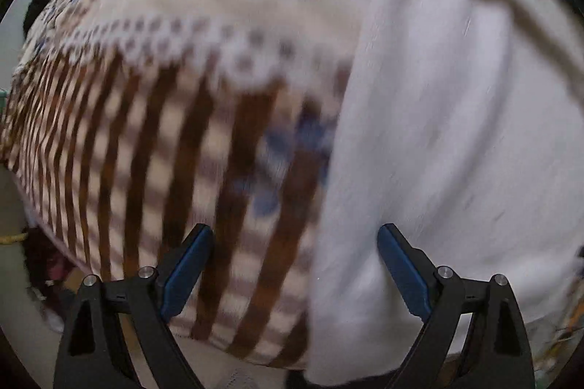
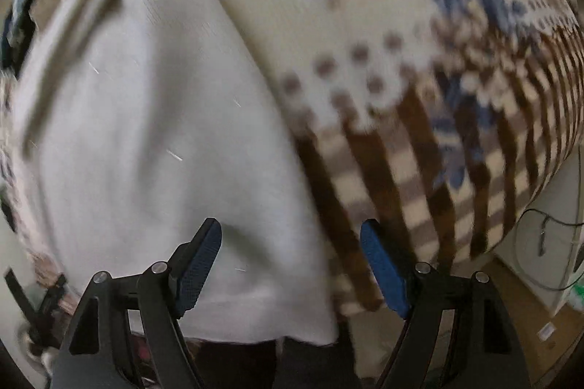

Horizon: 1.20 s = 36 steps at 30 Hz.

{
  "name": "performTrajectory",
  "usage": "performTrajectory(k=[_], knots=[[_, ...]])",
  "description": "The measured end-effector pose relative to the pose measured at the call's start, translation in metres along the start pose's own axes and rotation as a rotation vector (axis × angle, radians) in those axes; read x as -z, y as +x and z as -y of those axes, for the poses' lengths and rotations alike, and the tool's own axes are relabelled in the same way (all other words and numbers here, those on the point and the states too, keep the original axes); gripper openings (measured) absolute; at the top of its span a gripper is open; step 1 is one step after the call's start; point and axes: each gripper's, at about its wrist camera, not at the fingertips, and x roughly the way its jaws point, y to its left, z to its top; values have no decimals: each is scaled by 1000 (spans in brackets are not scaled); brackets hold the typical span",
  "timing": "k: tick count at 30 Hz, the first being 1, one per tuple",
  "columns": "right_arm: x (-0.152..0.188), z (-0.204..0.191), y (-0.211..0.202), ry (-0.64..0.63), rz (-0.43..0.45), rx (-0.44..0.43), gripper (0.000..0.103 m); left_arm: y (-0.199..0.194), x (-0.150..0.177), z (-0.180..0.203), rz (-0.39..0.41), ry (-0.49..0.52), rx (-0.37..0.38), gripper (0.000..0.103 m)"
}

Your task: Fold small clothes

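A patterned blanket with brown stripes covers the surface, blurred. A white garment lies on it, its long axis running twelve to six o'clock. The left gripper hangs released above the garment's left edge. The right gripper is released too, over its right edge.

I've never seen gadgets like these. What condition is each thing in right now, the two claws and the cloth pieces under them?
left gripper: open, nothing between its fingers.
right gripper: open, nothing between its fingers.
white garment: lying loose on the blanket, wrinkled, in neither gripper's grip.
patterned blanket: spread out under the garment, brown stripes and blue motifs showing.
Both views are motion-blurred, so finer detail is unclear.
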Motion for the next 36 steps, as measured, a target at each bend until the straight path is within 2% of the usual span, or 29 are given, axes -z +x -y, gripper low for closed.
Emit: performTrajectory(k=[6,9,14,16,17,18,20,22,24,27,32,36], knots=[[15,-7,11,-114,11,112,80,-6,6,8,18,-34,-40,94],[19,-21,2,-143,20,155,80,-40,5,19,82,-7,-52,94],[18,-47,-54,-176,59,157,82,-106,4,58,211,44,3,95],[10,-56,-85,-171,73,115,100,-128,2,76,246,56,33,95],[5,-59,-103,-172,86,90,100,-139,1,93,264,64,60,95],[-1,-62,-118,-177,95,71,100,-143,3,94,270,70,76,95],[-22,-69,-149,-196,118,34,100,-155,0,127,272,75,107,95],[-44,-82,-171,-215,132,-1,100,-157,-3,143,256,84,137,95],[-80,-103,-184,-237,127,-36,100,-157,-3,168,255,88,155,95],[-135,-109,-195,-303,107,-89,100,-151,5,212,231,70,176,95],[-229,-111,-170,-439,55,-129,100,-129,25,291,140,-23,129,95],[-287,-107,-140,-560,0,-118,100,-111,52,344,90,-95,111,95]])
